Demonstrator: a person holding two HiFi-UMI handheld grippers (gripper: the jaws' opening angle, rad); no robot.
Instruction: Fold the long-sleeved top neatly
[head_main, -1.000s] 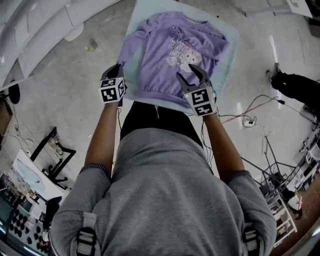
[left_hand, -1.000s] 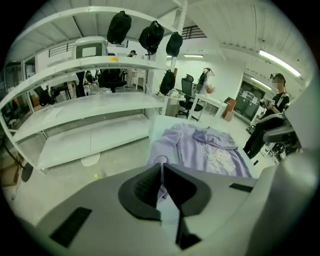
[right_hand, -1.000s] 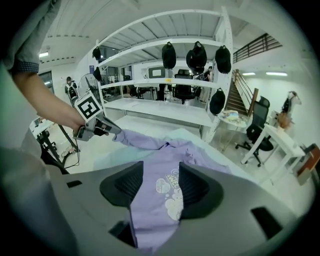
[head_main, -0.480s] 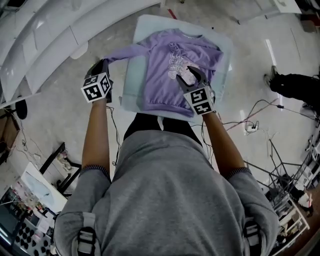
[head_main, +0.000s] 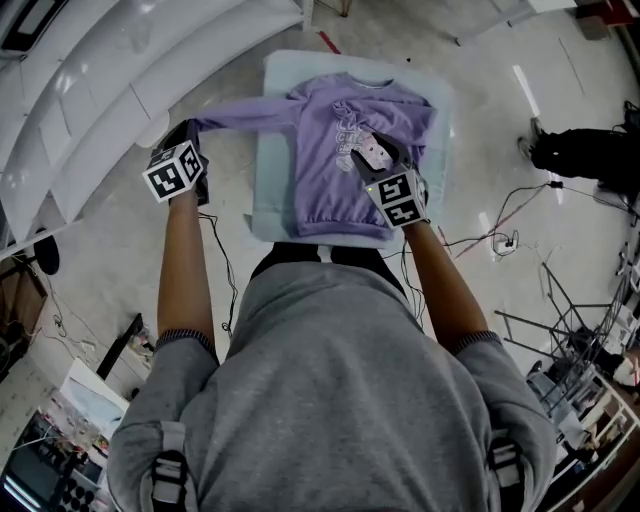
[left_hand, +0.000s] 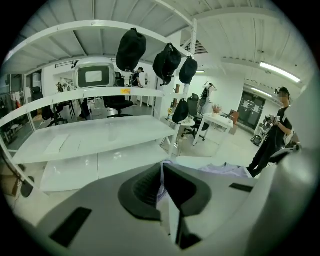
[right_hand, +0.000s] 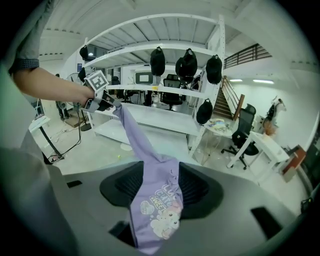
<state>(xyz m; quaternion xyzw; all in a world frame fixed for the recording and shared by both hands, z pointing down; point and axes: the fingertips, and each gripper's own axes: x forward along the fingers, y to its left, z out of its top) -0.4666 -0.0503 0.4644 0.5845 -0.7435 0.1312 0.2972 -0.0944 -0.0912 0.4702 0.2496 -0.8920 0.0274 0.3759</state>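
Observation:
A purple long-sleeved top (head_main: 325, 170) with a cartoon print lies face up on a pale table (head_main: 262, 195). My left gripper (head_main: 190, 130) is out past the table's left edge and shut on the cuff of the left sleeve (head_main: 240, 113), which stretches straight out from the shoulder. In the left gripper view a strip of cloth (left_hand: 161, 186) is pinched between the shut jaws. My right gripper (head_main: 373, 152) hovers over the chest print with its jaws open. In the right gripper view the top (right_hand: 152, 210) shows between the jaws, with the sleeve running up to the left gripper (right_hand: 102, 103).
White shelving (head_main: 90, 90) stands to the left of the table. Cables (head_main: 500, 215) trail over the floor on the right, near a person in dark clothes (head_main: 585, 155). Black caps (left_hand: 131, 49) hang from a rack over white benches.
My left gripper has moved left and up from the table's near-left corner, drawing the sleeve out straight. My right gripper has gone from the hem up over the print, still open.

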